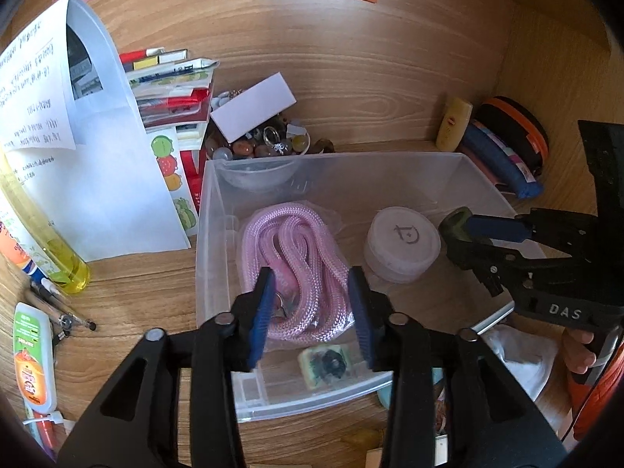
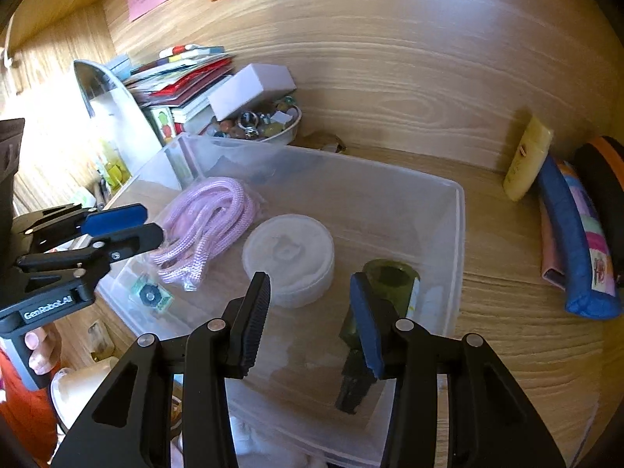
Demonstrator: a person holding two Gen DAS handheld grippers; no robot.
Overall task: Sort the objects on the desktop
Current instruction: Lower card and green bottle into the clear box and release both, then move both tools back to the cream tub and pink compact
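The dark olive-green cylindrical object (image 2: 392, 286) stands inside the clear plastic storage bin (image 2: 454, 234), at its right side. In the right wrist view its lower part is hidden behind the blue pad of the right tongs (image 2: 308, 314), and its label is too blurred to read. Those tongs are spread wide, released, and whether the right finger touches the green object cannot be told. The left wrist view shows only a corner of the same green object (image 1: 454, 222), cut off by the side-on right tongs (image 1: 474, 234).

The left tongs (image 1: 312, 318) hang released over the coiled pink braided rope (image 1: 296, 269), which lies in a clear wrapper on the bin's (image 1: 218, 179) left side. Only this view shows the rope's metal clasp between the fingers. The round white lidded tub (image 1: 401, 243) sits between rope and green object; its drawn mark is plain here but washed out in the other view (image 2: 288, 259). A small green-edged packet (image 1: 325, 364) lies near the bin's front wall on the wooden counter (image 1: 128, 280).
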